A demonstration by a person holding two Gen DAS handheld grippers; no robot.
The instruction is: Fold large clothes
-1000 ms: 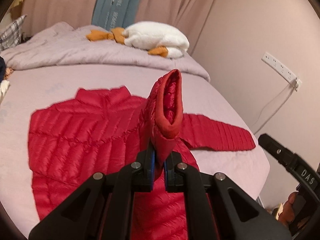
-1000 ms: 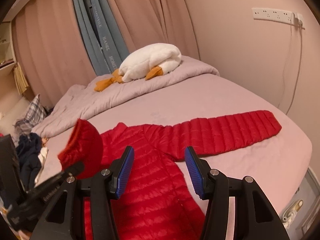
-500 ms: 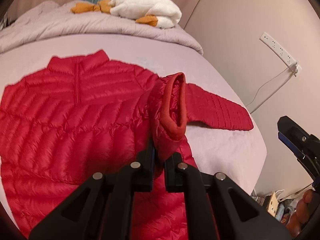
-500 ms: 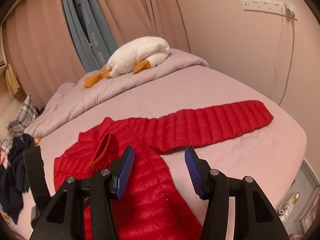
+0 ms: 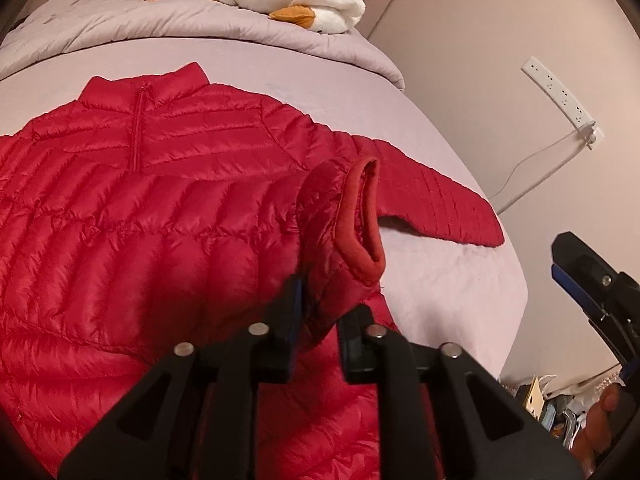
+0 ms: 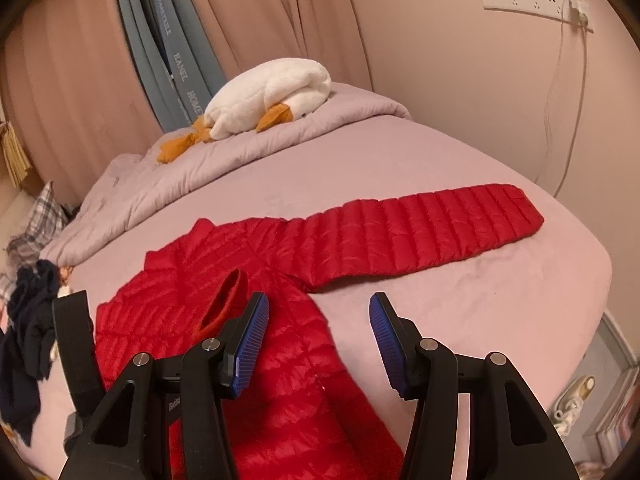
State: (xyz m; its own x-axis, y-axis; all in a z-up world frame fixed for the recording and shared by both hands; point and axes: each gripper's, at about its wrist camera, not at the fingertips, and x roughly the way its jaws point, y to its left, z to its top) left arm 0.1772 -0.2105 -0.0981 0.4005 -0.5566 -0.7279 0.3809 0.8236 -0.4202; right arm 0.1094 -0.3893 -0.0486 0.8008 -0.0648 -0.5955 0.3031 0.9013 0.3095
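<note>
On the bed (image 6: 460, 288), quilted red jacket (image 5: 160, 220), cuff (image 5: 360, 216) between parting left fingers (image 5: 294, 312); right fingers (image 6: 254, 336) released.

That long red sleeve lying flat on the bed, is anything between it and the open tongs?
Nothing visible. Only bare bed sheet lies between the right tongs, open and empty, and the flat sleeve.

jacket (image 6: 280, 264) on bed (image 6: 460, 304) | plush goose (image 6: 272, 96) behind, on quilt (image 6: 280, 144)
</note>
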